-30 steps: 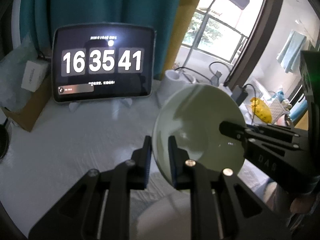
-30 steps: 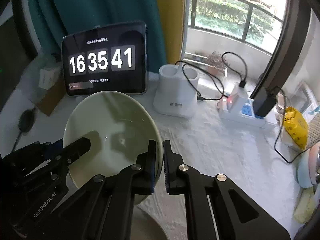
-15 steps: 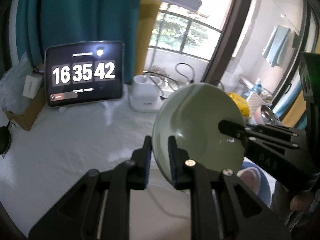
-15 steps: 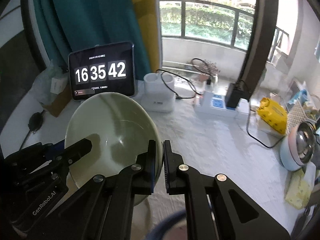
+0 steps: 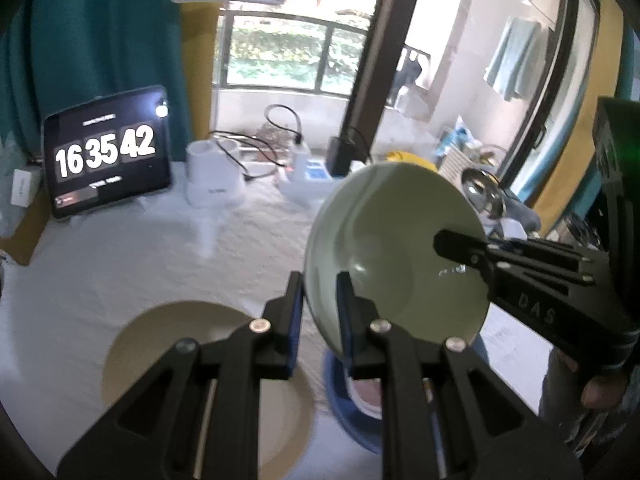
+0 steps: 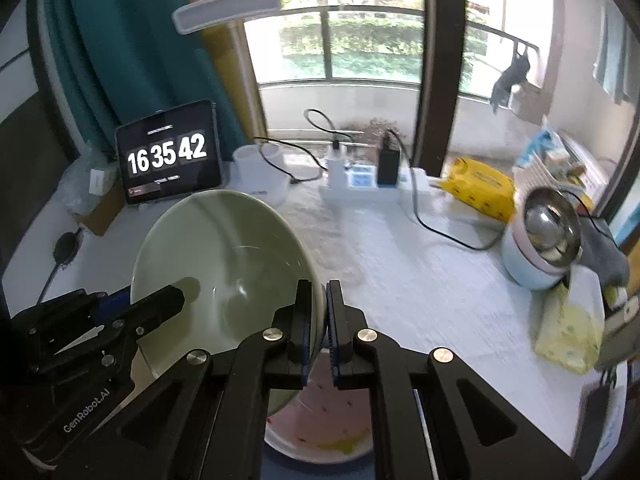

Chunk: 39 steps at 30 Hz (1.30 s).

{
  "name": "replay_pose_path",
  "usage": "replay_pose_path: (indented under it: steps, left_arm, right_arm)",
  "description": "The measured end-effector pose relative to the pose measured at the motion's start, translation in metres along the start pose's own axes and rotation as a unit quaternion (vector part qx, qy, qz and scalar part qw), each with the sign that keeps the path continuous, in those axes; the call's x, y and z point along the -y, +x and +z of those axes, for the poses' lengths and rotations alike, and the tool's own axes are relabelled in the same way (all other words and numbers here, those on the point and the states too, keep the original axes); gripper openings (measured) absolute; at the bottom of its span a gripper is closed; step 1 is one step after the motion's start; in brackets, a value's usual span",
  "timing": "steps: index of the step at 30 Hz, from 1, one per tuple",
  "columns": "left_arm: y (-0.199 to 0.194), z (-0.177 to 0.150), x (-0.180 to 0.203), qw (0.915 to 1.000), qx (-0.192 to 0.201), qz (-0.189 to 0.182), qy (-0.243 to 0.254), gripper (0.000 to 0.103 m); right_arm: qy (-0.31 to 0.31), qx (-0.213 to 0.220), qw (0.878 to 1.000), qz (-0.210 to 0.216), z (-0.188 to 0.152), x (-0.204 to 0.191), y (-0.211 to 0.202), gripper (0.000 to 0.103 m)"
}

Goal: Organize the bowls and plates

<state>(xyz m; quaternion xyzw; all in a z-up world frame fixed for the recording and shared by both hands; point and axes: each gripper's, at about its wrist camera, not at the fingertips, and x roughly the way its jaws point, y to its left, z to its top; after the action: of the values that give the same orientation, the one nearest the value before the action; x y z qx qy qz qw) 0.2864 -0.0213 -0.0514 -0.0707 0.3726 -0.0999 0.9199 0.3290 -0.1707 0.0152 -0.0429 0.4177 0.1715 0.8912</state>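
Two hand-held grippers, left (image 5: 318, 312) and right (image 6: 319, 328), each pinch opposite rims of the green bowl (image 6: 224, 264), held tilted above the bench (image 5: 132, 252); it looks stiff, glazed, slippery and breakable.

The pale green bowl (image 5: 396, 248) hides most of the blue plate (image 5: 354, 420) and the pink-rimmed bowl (image 5: 366, 394) beneath it in the left wrist view. The tan plate (image 5: 160, 344) is partly covered by the left gripper (image 5: 318, 312) and blurred at its rim. In the right wrist view the speckled white bowl (image 6: 320, 428) lies half behind the right gripper (image 6: 319, 320). Small print under the tablet clock (image 6: 170, 152) is unreadable, and the tissue pack (image 6: 568, 328) is smeared.
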Motion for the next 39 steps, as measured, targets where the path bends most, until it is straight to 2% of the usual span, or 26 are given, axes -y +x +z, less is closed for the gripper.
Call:
replay_pose_path:
  steps: [5,15,29,37,39]
  left_arm:
    - [0.007,-0.01,0.023,0.9997,-0.018,-0.009,0.015,0.016]
    - [0.022,-0.028,0.041,0.9985,-0.044,-0.007,0.031,0.016]
    - [0.046,-0.044,0.046,0.9957,-0.08,0.006,0.046,0.016]
    - [0.047,-0.047,0.046,0.9949,-0.085,0.006,0.055,0.019]
    - [0.048,-0.046,0.044,0.9949,-0.086,0.006,0.054,0.019]
  right_arm:
    - [0.019,-0.008,1.0,-0.004,-0.018,0.025,-0.004,0.008]
    - [0.036,-0.027,0.999,-0.004,-0.046,0.047,0.003,0.008]
    - [0.036,-0.054,0.998,-0.002,-0.062,0.055,0.022,0.009]
    - [0.042,-0.06,0.997,0.011,-0.064,0.059,0.025,0.012]
    - [0.048,-0.058,0.997,0.022,-0.063,0.062,0.023,0.017]
